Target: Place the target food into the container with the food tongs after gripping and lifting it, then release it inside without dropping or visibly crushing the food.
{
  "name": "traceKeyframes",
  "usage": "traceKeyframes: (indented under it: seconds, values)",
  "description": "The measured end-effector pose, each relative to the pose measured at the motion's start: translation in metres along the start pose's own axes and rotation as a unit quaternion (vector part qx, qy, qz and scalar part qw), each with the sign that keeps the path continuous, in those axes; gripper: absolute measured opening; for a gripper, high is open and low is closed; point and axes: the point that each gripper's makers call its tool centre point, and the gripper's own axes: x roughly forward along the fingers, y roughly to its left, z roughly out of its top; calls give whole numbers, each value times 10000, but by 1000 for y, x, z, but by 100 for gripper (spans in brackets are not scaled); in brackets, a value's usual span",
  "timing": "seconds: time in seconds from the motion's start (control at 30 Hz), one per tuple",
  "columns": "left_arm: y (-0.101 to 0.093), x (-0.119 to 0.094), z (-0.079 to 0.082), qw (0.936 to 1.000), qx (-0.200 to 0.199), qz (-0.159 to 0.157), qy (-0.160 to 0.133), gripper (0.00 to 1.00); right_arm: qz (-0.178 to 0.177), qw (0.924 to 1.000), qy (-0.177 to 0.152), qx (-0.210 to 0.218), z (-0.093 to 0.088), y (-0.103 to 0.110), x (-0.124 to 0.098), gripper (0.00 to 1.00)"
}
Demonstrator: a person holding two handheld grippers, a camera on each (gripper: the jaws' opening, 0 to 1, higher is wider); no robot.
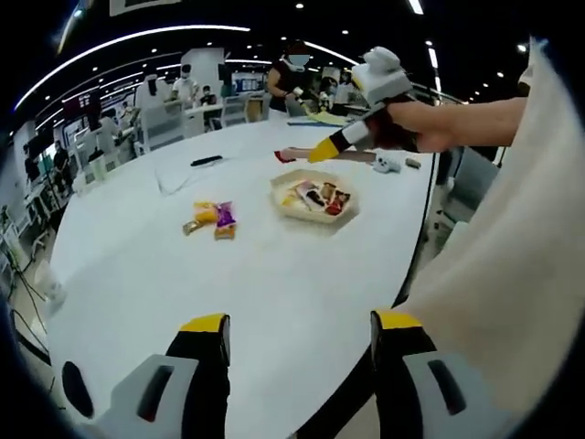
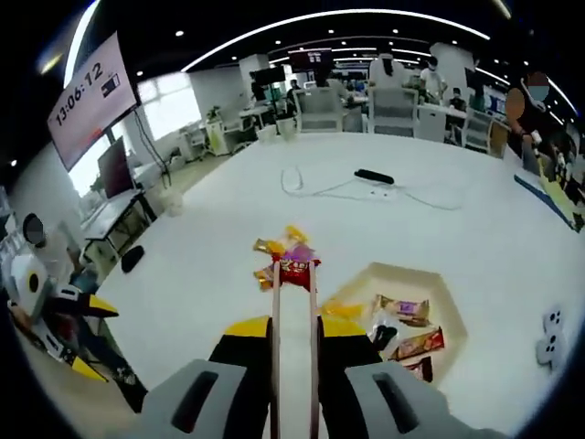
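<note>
In the left gripper view, the left claw (image 1: 300,337) rises from the bottom with its two yellow-tipped jaws wide apart and nothing between them, over the near part of the white tabletop (image 1: 183,274). Farther off on the tabletop lies a small heap of wrapped snacks (image 1: 212,219), yellow and purple. To its right and well apart from it sits a pale hexagonal container (image 1: 314,198) with several wrapped items inside. Above and beyond the container, a hand (image 1: 430,125) coming in from the right holds the right claw (image 1: 322,151), which points left and slightly down; past its yellow tip a small red piece shows. A black object (image 1: 206,161) and a thin cable lie on the far part of the tabletop.

In the right gripper view, the right claw (image 2: 294,334) is narrowed around the food tongs (image 2: 294,338). Their two slim arms run close together, their long axis straight away from the camera. At the far tips of the tongs a red wrapped snack (image 2: 294,269) is pinched, right over the heap of snacks (image 2: 281,249) on the tabletop (image 2: 430,229); whether it is lifted clear of the heap cannot be told. The container (image 2: 402,331) lies near and to the right of the tongs, holding wrapped items. The left claw (image 2: 78,338) shows at the left edge
</note>
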Motion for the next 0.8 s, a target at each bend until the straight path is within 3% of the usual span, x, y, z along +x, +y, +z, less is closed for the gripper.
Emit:
traceKeyframes:
  seconds: [0.8]
  values:
    - [-9, 15, 14, 9998, 145, -145, 28, 62, -398, 9988, -109, 268, -9, -50, -24, 17]
